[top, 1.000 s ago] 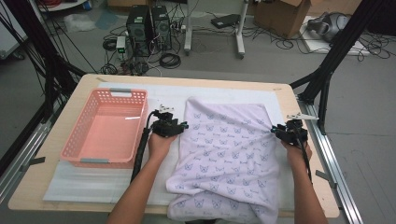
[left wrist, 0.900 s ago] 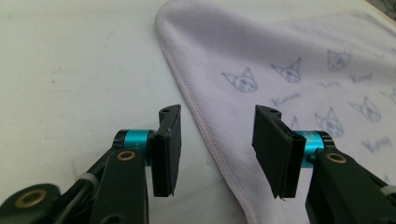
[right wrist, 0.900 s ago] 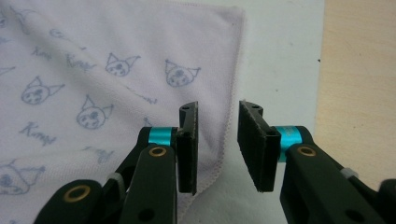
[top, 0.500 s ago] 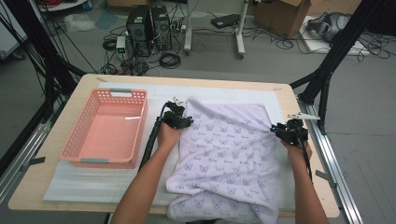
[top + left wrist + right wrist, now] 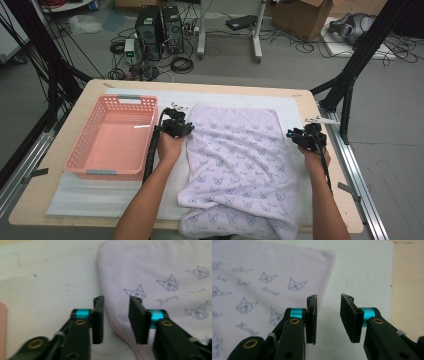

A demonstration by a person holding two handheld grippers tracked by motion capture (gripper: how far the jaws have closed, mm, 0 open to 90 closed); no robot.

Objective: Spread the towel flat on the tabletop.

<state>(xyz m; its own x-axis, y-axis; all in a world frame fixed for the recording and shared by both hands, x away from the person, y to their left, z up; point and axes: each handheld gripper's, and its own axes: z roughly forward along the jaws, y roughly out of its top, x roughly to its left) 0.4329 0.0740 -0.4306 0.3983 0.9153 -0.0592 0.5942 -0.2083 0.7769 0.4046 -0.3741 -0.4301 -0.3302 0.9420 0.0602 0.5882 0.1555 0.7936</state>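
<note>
A lilac towel (image 5: 235, 160) printed with cat faces lies spread on the white mat, its near end hanging over the table's front edge. My left gripper (image 5: 179, 125) sits low at the towel's far left edge. In the left gripper view its jaws (image 5: 116, 301) have just been opening, and the towel's hem (image 5: 110, 315) runs under the gap without the pads pressing on it. My right gripper (image 5: 302, 136) is open beside the towel's right edge. In the right gripper view (image 5: 329, 298) only white mat lies between its jaws, with the towel (image 5: 262, 277) to their left.
A pink plastic basket (image 5: 112, 145) stands empty on the left of the table, close to my left forearm. A white foam mat (image 5: 90, 195) covers most of the wooden table (image 5: 50, 165). Black frame posts and metal rails flank both sides.
My left gripper pushed right onto the towel's edge, then drew back a little to the left. The right gripper and the towel have stayed put.
</note>
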